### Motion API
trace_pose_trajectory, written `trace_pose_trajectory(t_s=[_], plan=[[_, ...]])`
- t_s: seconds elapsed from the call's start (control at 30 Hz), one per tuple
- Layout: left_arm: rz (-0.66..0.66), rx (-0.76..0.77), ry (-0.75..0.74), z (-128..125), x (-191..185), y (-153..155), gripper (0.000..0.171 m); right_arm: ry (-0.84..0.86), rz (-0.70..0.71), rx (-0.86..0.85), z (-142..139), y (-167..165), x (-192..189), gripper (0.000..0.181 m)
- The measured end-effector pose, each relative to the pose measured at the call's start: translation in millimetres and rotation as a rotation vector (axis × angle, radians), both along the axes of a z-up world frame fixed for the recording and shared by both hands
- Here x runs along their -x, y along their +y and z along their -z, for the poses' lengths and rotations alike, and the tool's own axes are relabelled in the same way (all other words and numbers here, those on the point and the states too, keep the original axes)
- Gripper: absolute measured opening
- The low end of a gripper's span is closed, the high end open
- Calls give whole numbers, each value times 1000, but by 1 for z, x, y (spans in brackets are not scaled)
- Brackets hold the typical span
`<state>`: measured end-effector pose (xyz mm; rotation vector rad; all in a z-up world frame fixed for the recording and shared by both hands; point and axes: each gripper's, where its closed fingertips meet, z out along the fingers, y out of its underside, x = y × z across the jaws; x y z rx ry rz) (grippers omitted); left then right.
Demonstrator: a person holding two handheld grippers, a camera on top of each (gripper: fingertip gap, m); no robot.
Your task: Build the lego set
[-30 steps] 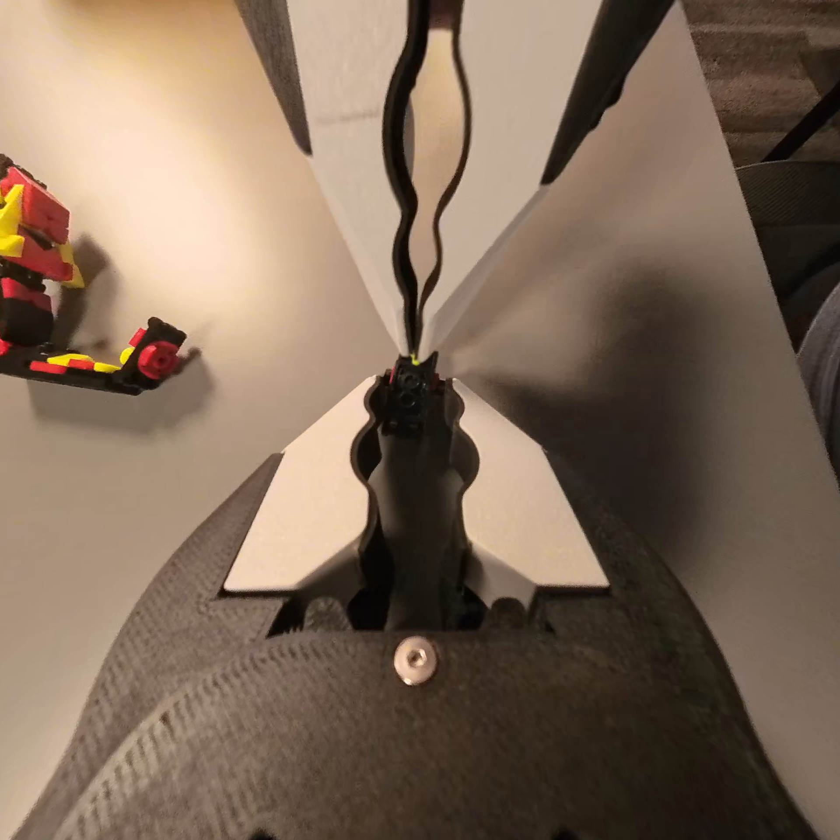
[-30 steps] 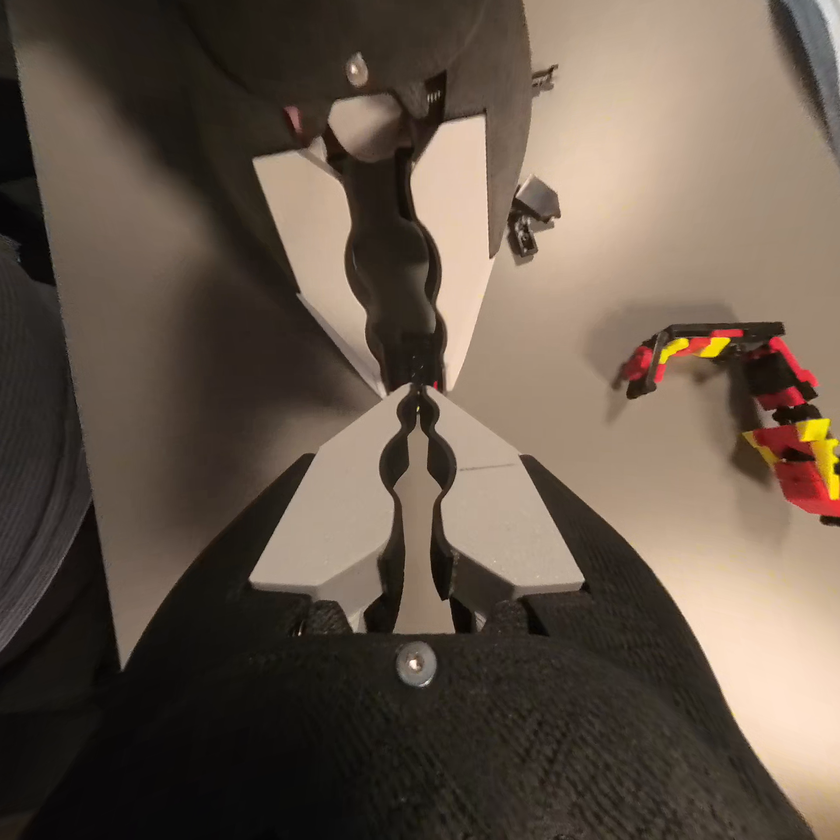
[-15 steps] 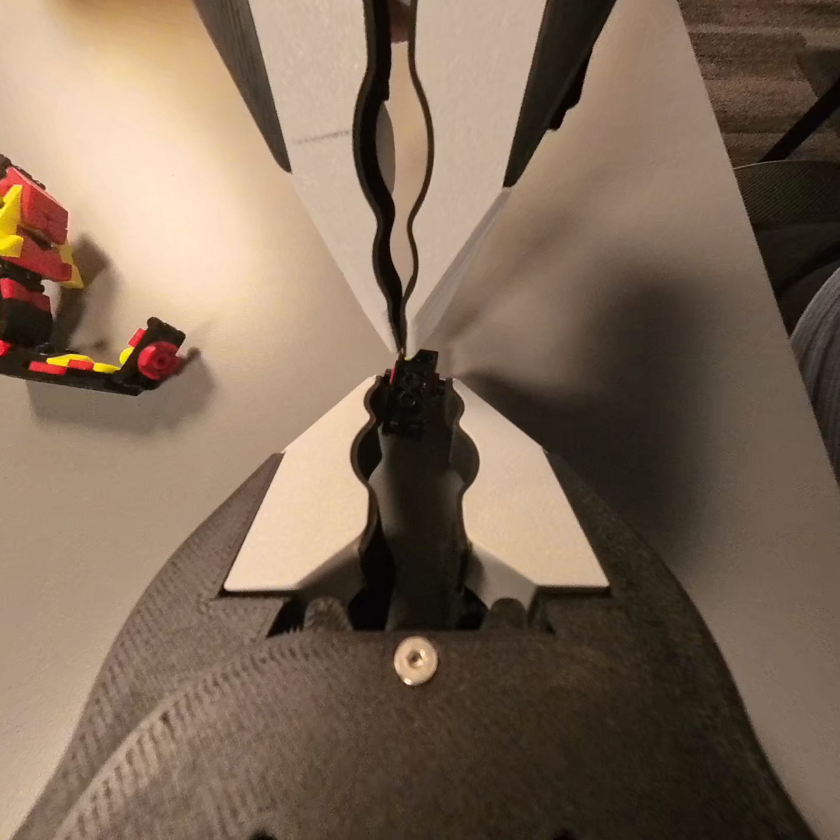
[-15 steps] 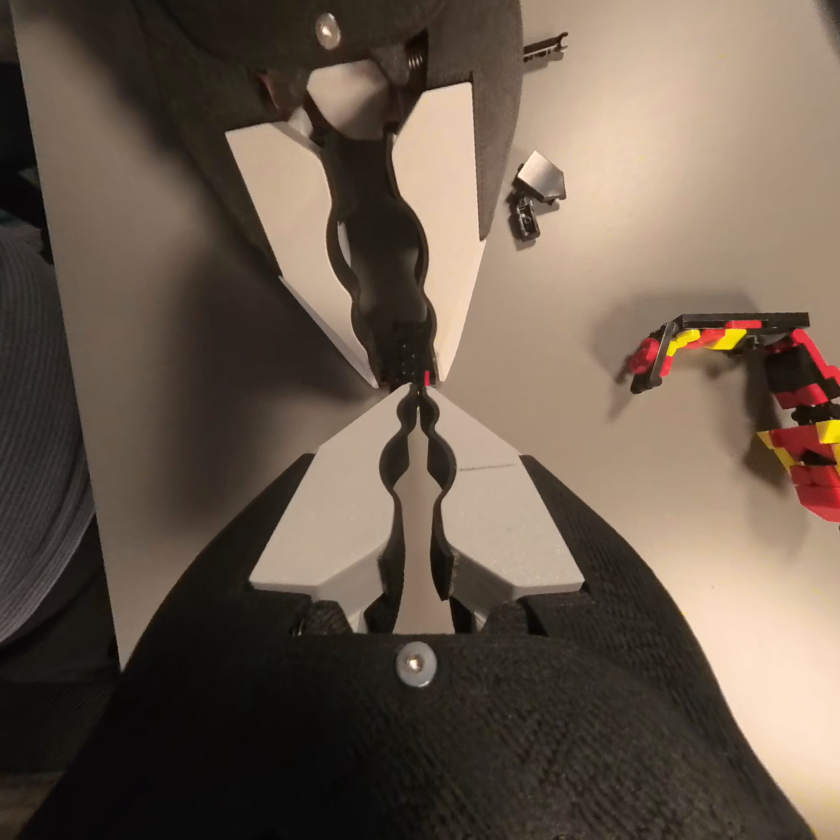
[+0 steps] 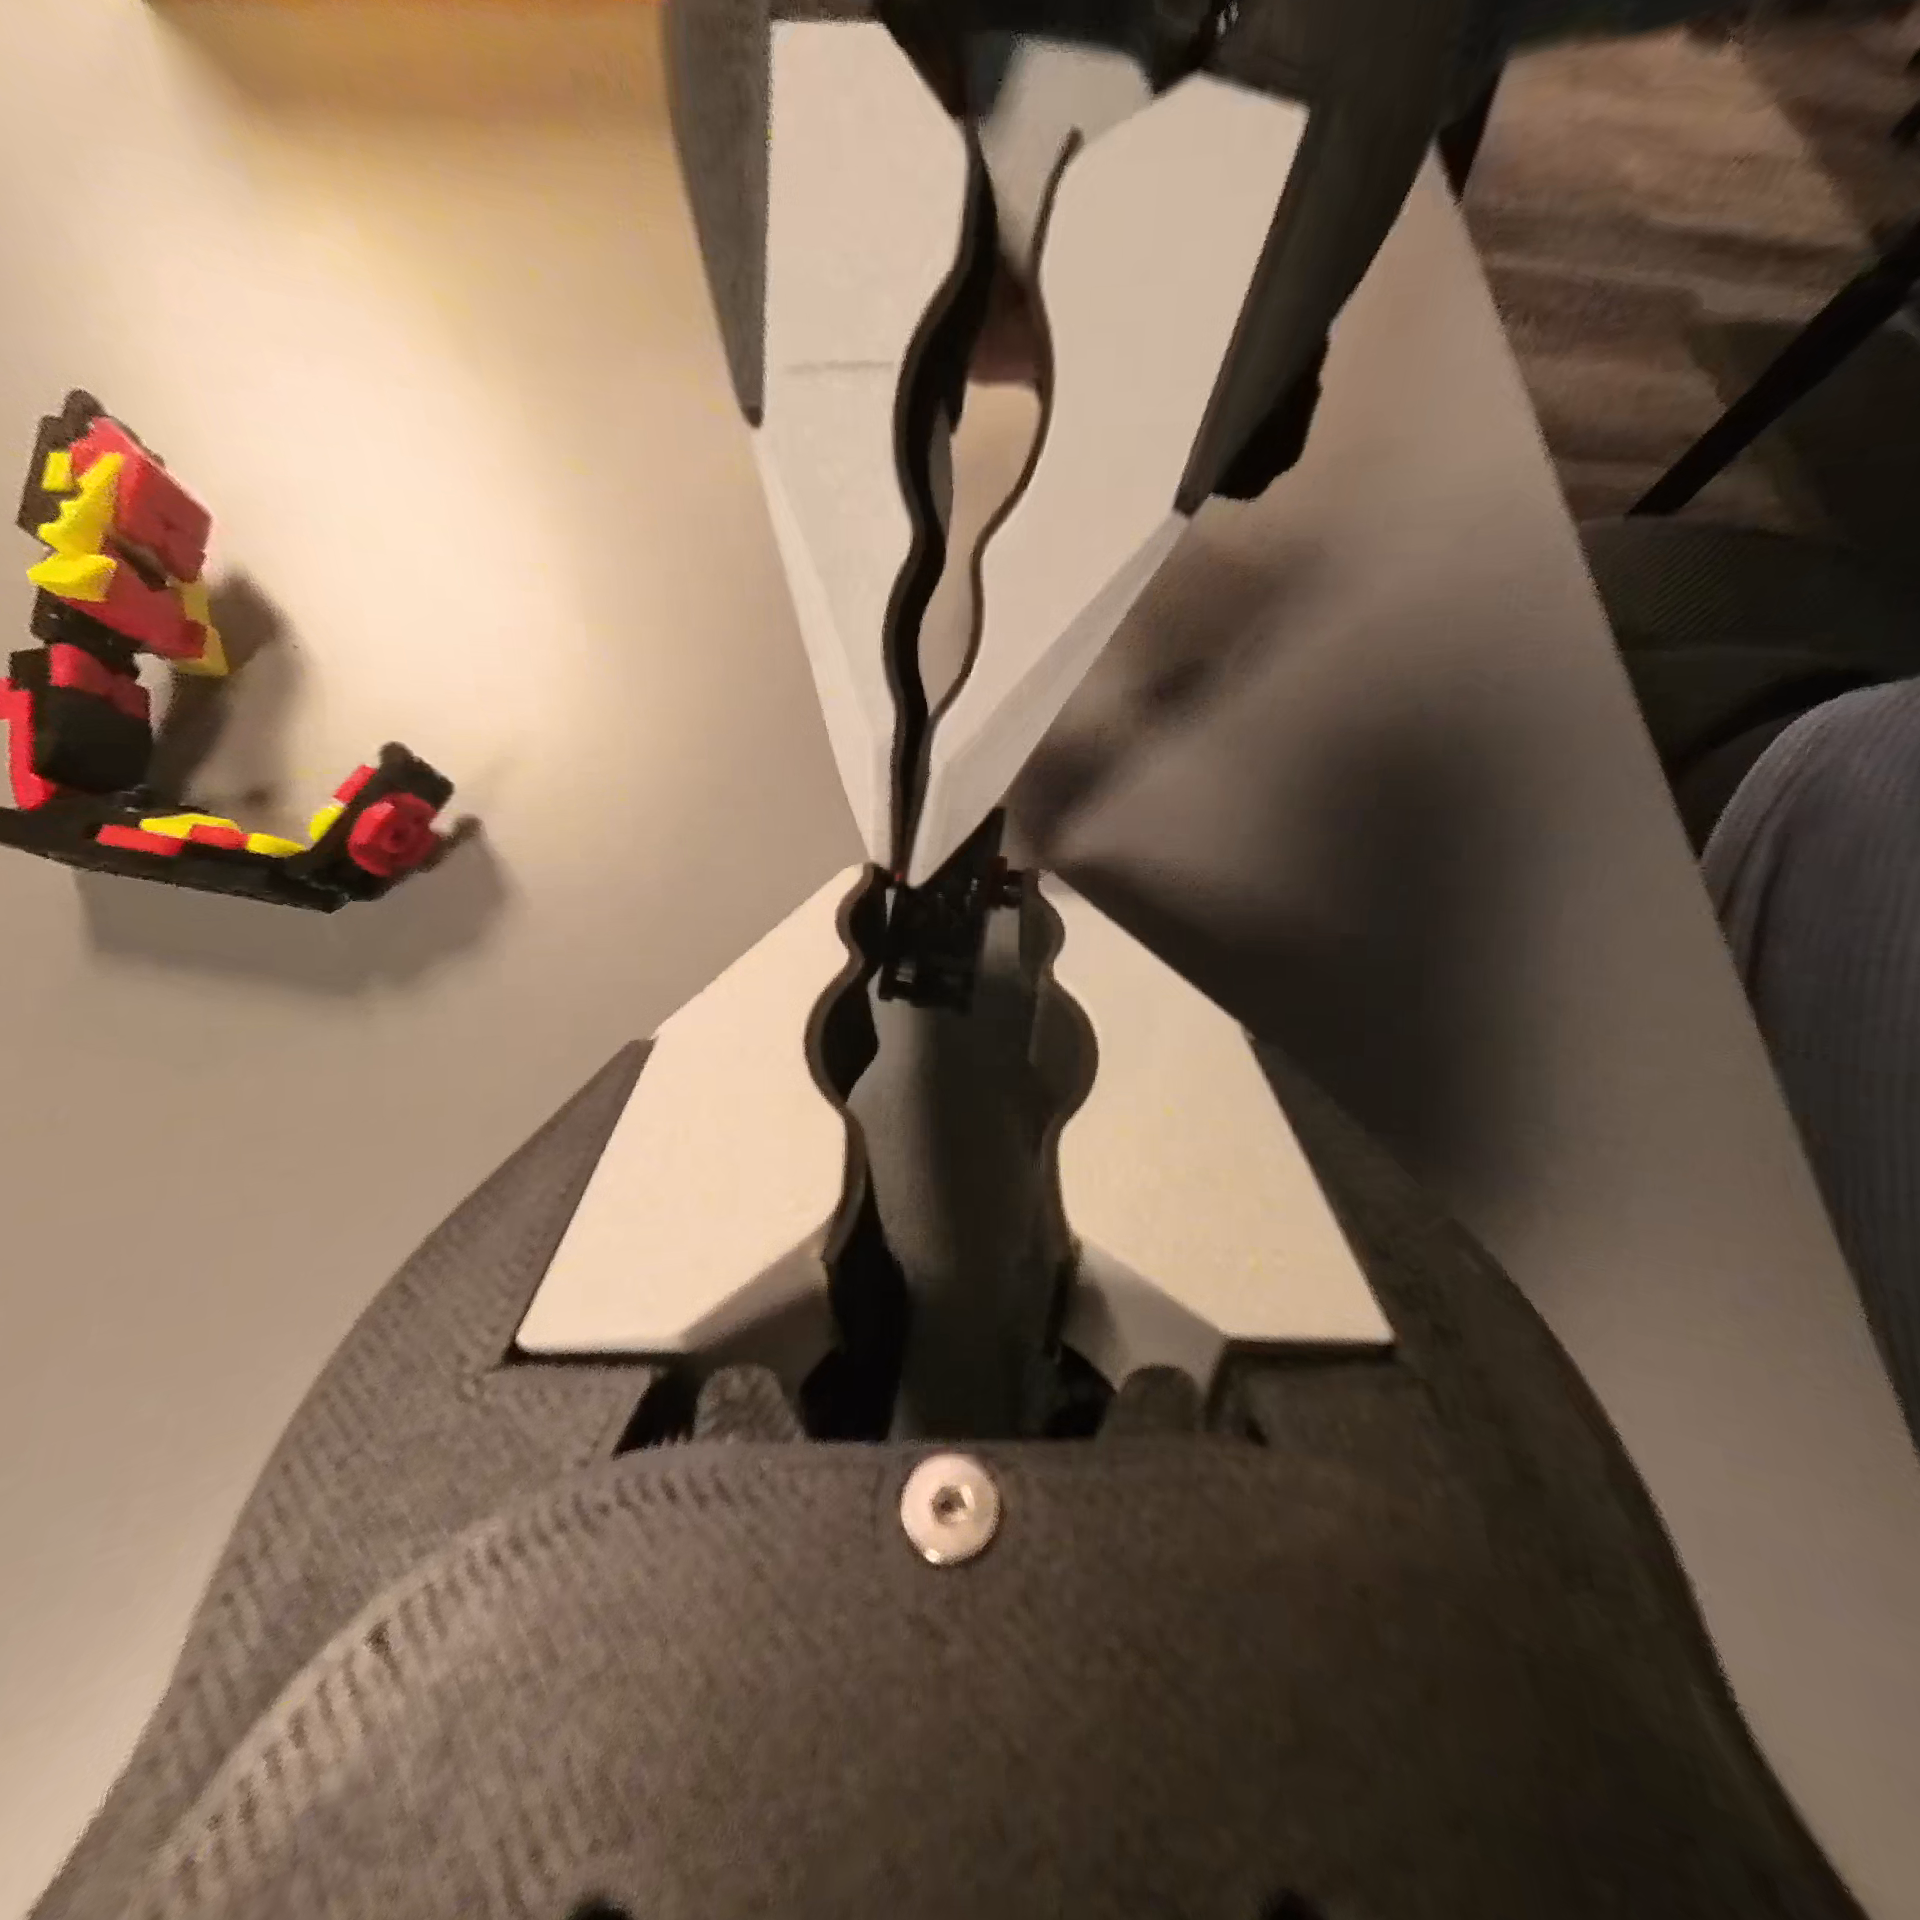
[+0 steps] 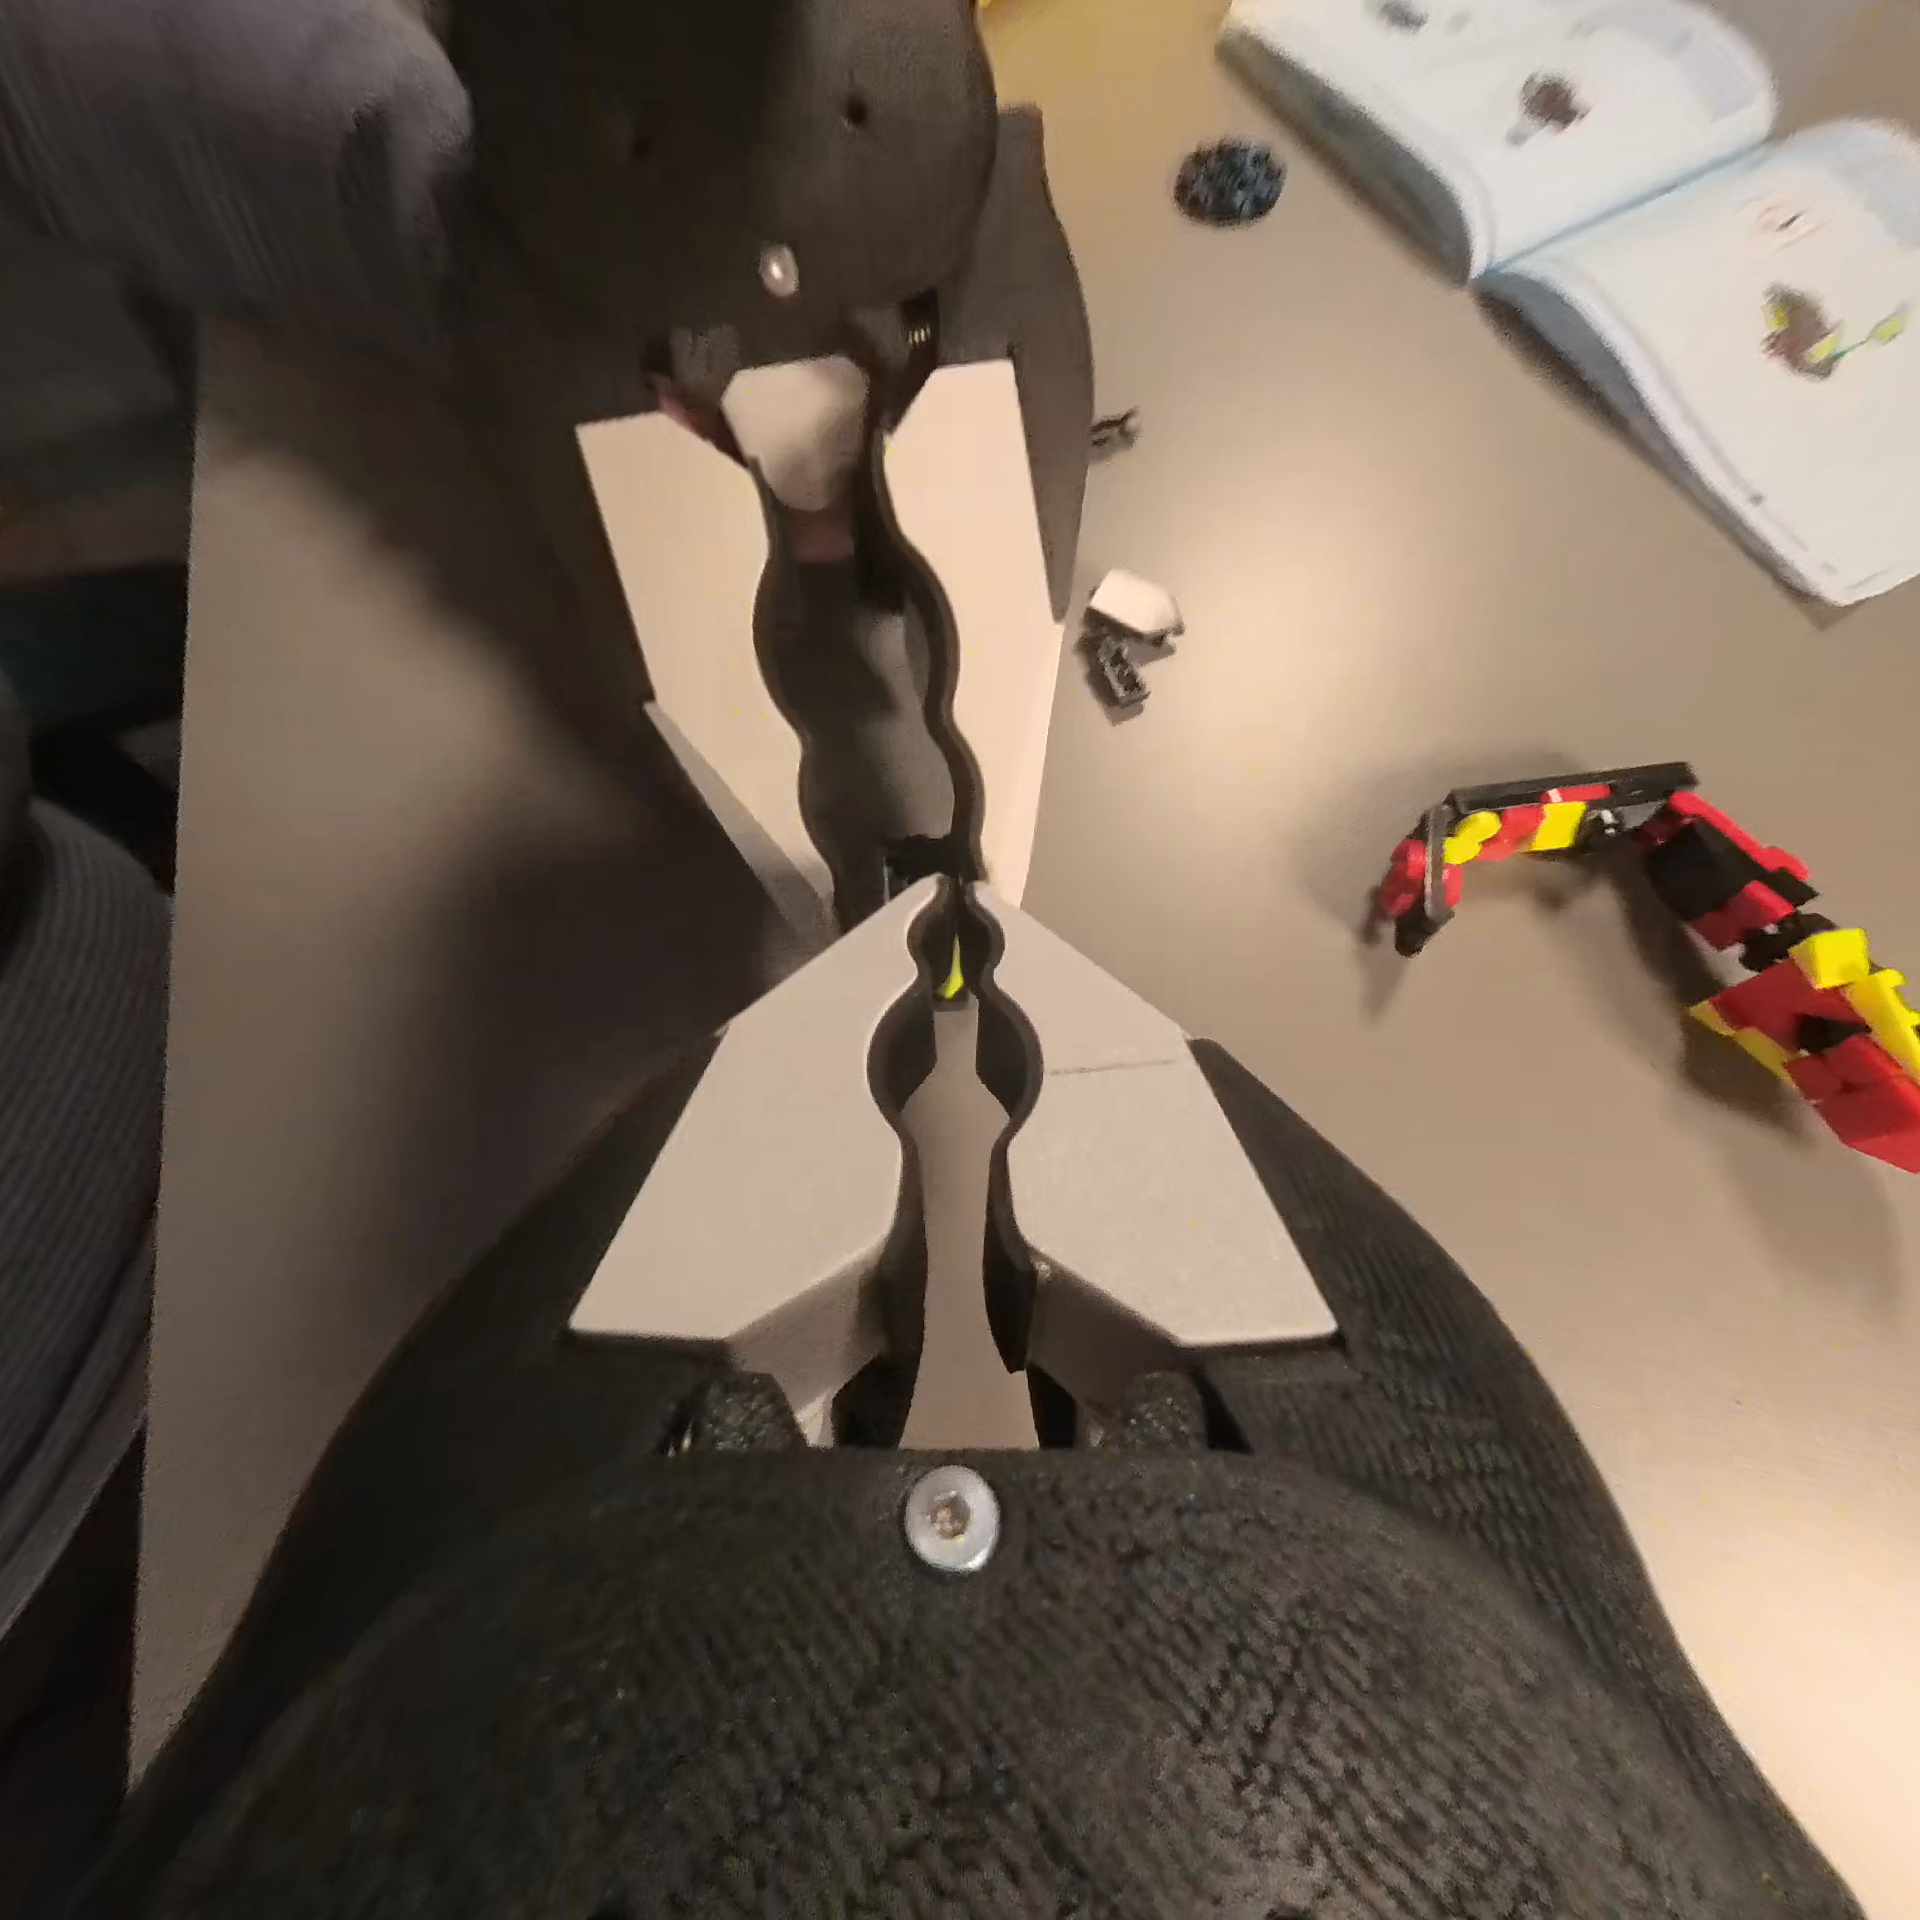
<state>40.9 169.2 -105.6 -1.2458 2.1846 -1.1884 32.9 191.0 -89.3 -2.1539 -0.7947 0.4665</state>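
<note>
My left gripper (image 5: 945,894) is shut on a small black lego piece (image 5: 930,935) with red bits, held above the table. My right gripper (image 6: 958,894) faces it tip to tip and is shut on a thin yellow lego piece (image 6: 951,971). In the left wrist view the right gripper (image 5: 906,862) comes down from the top and touches the black piece. In the right wrist view the left gripper (image 6: 914,857) comes from the top. A red, yellow and black lego model (image 5: 125,686) lies on the table at the left; it also shows at the right in the right wrist view (image 6: 1683,935).
An open instruction booklet (image 6: 1621,260) lies at the far right. A black round part (image 6: 1231,179) and small grey and black loose pieces (image 6: 1127,634) lie beyond the grippers. The table edge (image 5: 1621,665) runs along the right, with a chair and a person's leg (image 5: 1829,997) beyond. My left and right fingertips are right by each other.
The right gripper tilted, bringing the booklet into its view, and the yellow piece now shows between its fingers. The grippers stayed tip to tip while the black piece shifted slightly in the left gripper.
</note>
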Motion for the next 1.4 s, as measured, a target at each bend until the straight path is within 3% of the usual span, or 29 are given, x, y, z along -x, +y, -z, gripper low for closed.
trace_pose_trajectory(t_s=[0.27,0.4,0.87,1.17,1.4], plan=[[9,162,-29,-17,0,-1,24,172,69,-44,-17,5,-4,0],[9,177,-32,-19,1,-1,24,280,32,-8,-21,-1,8,0],[45,200,-20,-19,4,-5,24,383,43,-53,-23,-3,8,0],[48,222,-27,-22,4,-5,24,322,14,-193,-25,-5,11,0],[54,163,-39,-18,5,-7,24,352,52,-163,-24,-3,6,0]])
